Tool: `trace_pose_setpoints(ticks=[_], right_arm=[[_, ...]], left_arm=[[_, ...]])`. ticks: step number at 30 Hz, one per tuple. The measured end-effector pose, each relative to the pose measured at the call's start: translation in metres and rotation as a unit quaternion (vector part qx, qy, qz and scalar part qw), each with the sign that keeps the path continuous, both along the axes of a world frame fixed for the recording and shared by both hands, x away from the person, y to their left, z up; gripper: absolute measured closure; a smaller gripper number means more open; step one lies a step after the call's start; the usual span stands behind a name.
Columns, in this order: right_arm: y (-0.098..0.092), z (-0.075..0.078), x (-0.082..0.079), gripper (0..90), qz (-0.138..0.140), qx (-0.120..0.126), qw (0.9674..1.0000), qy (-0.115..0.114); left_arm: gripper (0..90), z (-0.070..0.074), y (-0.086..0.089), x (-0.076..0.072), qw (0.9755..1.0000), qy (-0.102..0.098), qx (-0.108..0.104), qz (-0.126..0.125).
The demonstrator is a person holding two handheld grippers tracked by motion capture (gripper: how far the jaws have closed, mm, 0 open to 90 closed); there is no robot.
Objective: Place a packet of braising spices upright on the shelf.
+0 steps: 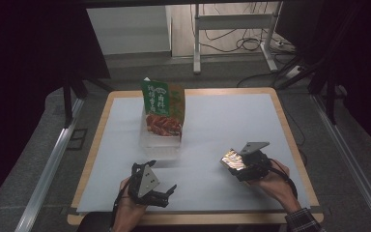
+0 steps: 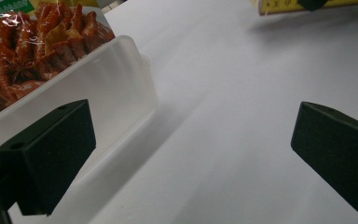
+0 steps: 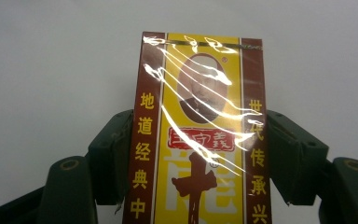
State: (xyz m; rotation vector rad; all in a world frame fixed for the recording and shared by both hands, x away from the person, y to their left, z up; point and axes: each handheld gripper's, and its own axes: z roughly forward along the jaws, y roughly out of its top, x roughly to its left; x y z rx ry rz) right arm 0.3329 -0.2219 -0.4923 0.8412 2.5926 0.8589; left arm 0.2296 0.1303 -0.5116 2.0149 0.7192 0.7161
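Between the black jaws of the right gripper (image 3: pixel 199 158) sits a flat rectangular box (image 3: pixel 200 130), yellow with dark red side bands and wrapped in glossy, wrinkled film; the pads press on both long edges and it's held clear of the white table cover (image 1: pixel 222 125), near its right front. Over on the left, the left gripper (image 1: pixel 166 192) hangs with its blocky matte jaws wide apart, nothing between them. Just beside it stands a frosted plastic tub (image 2: pixel 107 88) holding an upright, shiny printed food pouch (image 1: pixel 163 108).
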Motion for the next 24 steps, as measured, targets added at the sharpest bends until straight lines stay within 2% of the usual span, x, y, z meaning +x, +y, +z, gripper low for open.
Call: trace_pose_setpoints(ticks=[8, 12, 14, 19, 24], right_arm=[[0.003, -0.015, 0.003, 30.6, 0.021, -0.026, 0.9994, 0.007], [0.000, -0.017, 0.007, 25.9, 0.022, -0.015, 0.9996, 0.011], [-0.001, -0.016, 0.008, 23.3, 0.012, -0.011, 0.9996, 0.022], [-0.004, -0.011, 0.013, 23.1, -0.001, -0.008, 0.9986, 0.053], [0.005, -0.003, 0.019, 23.2, 0.000, -0.038, 0.9965, 0.075]], left_arm=[[0.0, 0.000, -0.001, 0.000, 1.0000, 0.000, 0.000, -0.002], [0.0, 0.000, -0.001, 0.000, 1.0000, 0.001, 0.001, -0.003], [0.0, 0.000, -0.001, 0.000, 1.0000, 0.001, 0.001, -0.003], [0.0, -0.001, -0.001, 0.001, 1.0000, 0.000, 0.002, -0.001], [0.0, 0.000, -0.001, 0.000, 1.0000, 0.000, 0.002, 0.000]])
